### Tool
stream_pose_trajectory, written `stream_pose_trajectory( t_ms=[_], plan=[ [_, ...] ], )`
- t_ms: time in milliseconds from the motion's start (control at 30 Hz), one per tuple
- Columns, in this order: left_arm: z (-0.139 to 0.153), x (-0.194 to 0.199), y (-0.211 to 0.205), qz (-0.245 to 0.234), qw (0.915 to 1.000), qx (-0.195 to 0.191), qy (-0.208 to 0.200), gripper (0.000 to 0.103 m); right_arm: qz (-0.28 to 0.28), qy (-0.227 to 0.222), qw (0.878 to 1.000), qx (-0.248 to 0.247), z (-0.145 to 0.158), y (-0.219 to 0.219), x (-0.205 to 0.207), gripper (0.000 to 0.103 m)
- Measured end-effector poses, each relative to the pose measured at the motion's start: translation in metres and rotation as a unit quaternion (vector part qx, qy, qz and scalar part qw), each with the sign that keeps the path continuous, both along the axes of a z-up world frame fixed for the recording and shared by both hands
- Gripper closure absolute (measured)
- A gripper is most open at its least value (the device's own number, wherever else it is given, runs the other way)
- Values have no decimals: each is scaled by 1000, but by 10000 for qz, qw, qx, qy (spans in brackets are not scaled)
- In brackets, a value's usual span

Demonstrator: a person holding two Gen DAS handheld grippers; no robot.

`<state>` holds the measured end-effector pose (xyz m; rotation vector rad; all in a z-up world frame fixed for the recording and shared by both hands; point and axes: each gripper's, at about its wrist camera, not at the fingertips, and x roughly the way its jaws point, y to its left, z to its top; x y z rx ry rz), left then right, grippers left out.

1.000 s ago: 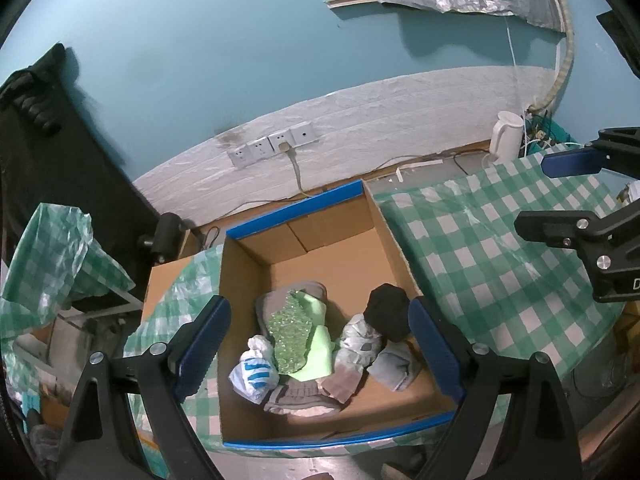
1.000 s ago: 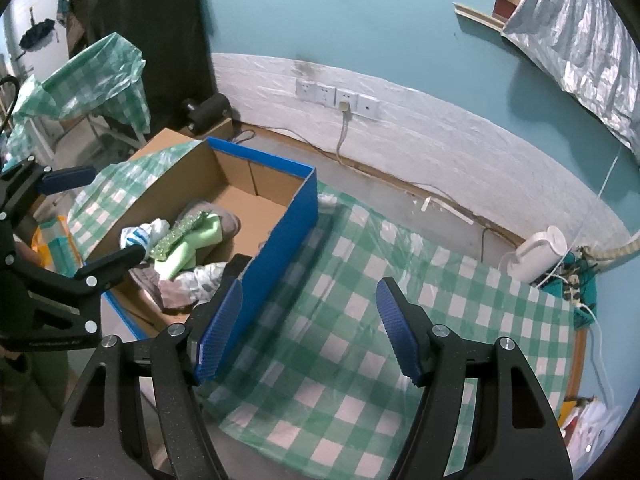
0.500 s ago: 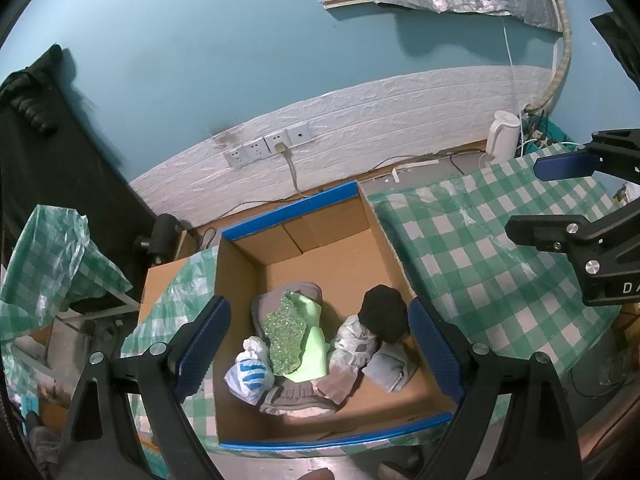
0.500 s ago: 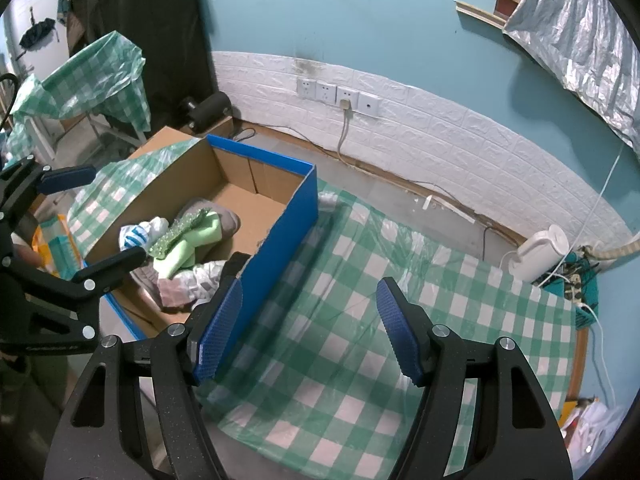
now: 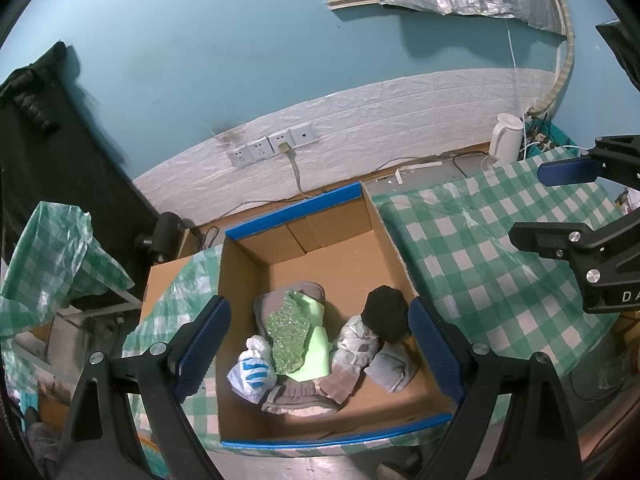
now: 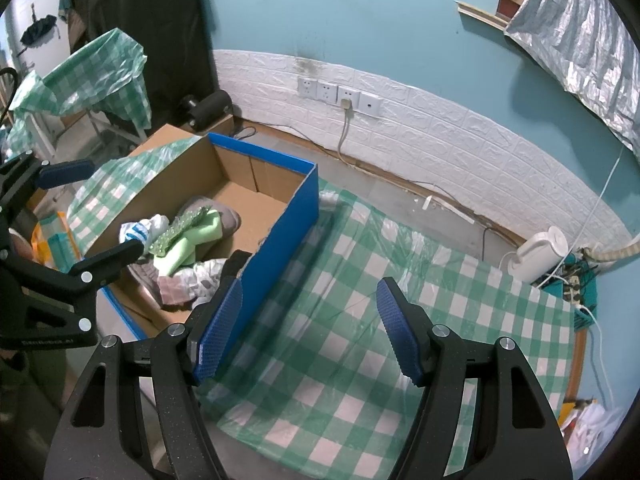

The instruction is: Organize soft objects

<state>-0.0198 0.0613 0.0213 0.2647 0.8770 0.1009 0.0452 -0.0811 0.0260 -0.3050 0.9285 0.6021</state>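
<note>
Socks and other soft bundles [image 5: 312, 344] lie heaped inside the blue-edged cardboard box [image 5: 292, 208]. Left gripper [image 5: 316, 344] hangs spread above them; right gripper [image 6: 310, 330] spread, empty, beside it. Picking probably comes next: descend, pinch one.

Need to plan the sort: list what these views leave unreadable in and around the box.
- Black bundle: right wrist view, hidden behind the cardboard box wall.
- Grey sock: left wrist view, partly buried under the green sequined piece.
- Box's near corners: left wrist view, covered by left gripper fingers.
</note>
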Motion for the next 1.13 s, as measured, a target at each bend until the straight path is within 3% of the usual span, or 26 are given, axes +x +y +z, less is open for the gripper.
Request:
stream_pose_trajectory(
  t_ms=[1133],
  plan=[
    [7,1,3,30,9999,45,-129,12,10,7,10000,-18,-1,2,-1,34]
  ],
)
